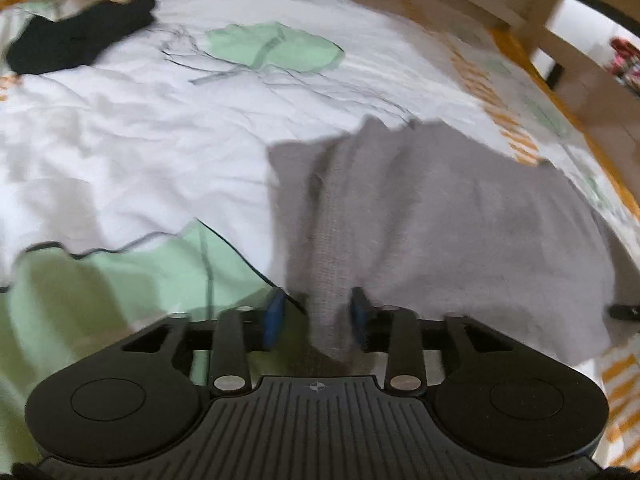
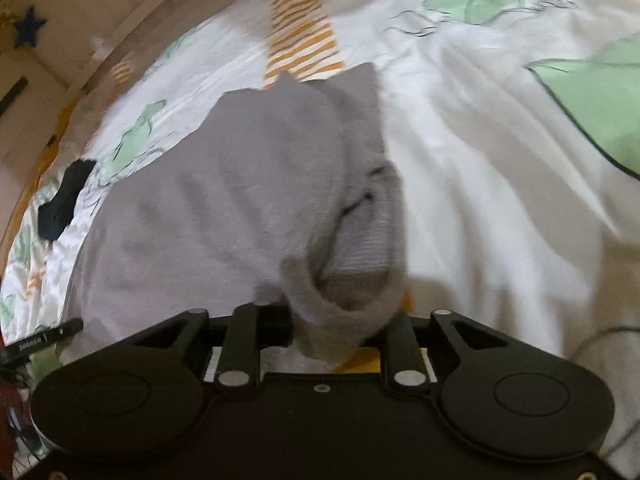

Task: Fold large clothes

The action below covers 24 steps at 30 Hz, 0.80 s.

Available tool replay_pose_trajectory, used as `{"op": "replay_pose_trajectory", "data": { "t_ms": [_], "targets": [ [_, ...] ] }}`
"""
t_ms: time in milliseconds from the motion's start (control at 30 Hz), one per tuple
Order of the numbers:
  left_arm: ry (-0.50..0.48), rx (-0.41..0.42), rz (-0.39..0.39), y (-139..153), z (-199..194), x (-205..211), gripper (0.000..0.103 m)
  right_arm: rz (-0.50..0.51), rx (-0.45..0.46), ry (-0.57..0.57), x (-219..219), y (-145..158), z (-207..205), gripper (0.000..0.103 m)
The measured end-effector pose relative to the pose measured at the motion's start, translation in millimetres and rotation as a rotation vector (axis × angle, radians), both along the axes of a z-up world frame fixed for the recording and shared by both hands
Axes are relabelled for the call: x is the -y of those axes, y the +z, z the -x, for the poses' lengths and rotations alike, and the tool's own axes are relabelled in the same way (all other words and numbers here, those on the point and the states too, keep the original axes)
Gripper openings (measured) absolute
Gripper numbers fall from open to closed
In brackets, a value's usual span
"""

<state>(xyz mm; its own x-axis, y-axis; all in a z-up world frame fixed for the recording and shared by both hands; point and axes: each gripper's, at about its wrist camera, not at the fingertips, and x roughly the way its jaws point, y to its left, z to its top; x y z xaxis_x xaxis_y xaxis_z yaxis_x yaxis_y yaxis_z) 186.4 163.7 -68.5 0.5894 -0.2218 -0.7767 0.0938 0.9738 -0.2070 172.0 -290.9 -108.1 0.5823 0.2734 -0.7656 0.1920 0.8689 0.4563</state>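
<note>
A large grey sweater (image 1: 440,216) lies spread on a bed with a white, green and orange cover (image 1: 120,152). My left gripper (image 1: 318,316) has a ribbed grey fold of the sweater between its blue pads (image 1: 274,316); a small gap shows on each side of the cloth. In the right wrist view the grey sweater (image 2: 224,216) drapes from my right gripper (image 2: 340,320), whose fingertips are hidden under a bunched ribbed edge (image 2: 360,240). Both views are motion-blurred.
A black garment (image 1: 80,36) lies at the far left of the bed, and shows as a dark patch in the right wrist view (image 2: 64,200). A wooden bed frame (image 1: 520,4) runs along the far edge. A black pen-like object (image 2: 40,338) lies near the right gripper.
</note>
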Motion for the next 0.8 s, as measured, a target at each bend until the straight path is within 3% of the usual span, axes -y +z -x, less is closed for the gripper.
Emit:
{"op": "replay_pose_trajectory", "data": {
  "t_ms": [33,167,233,300,333,400,500,633,800],
  "targets": [
    [0.017,0.031,-0.014,6,2,0,0.038,0.005,0.004,-0.015,2,3,3,0.045],
    [0.085,0.196,-0.043,38,22,5,0.042,0.049,0.079,-0.049,6,23,21,0.058],
    [0.08,0.251,-0.046,52,29,14,0.054,0.069,0.139,-0.052,4,34,31,0.07],
    [0.057,0.285,-0.047,61,34,27,0.074,0.109,0.206,-0.046,-3,45,36,0.078],
    [0.039,0.303,-0.049,65,37,37,0.076,0.132,0.24,-0.035,-6,49,38,0.078],
    [0.003,0.313,-0.059,69,41,54,0.081,0.185,0.298,-0.006,-16,57,37,0.081],
    [-0.061,0.281,-0.08,67,32,86,0.084,0.24,0.364,0.051,-32,64,32,0.098],
    [-0.091,0.24,-0.066,55,16,118,0.084,0.251,0.403,0.129,-47,67,22,0.102],
    [-0.121,0.223,-0.07,44,-11,149,0.084,0.274,0.36,0.202,-54,62,-7,0.102]
  ]
}}
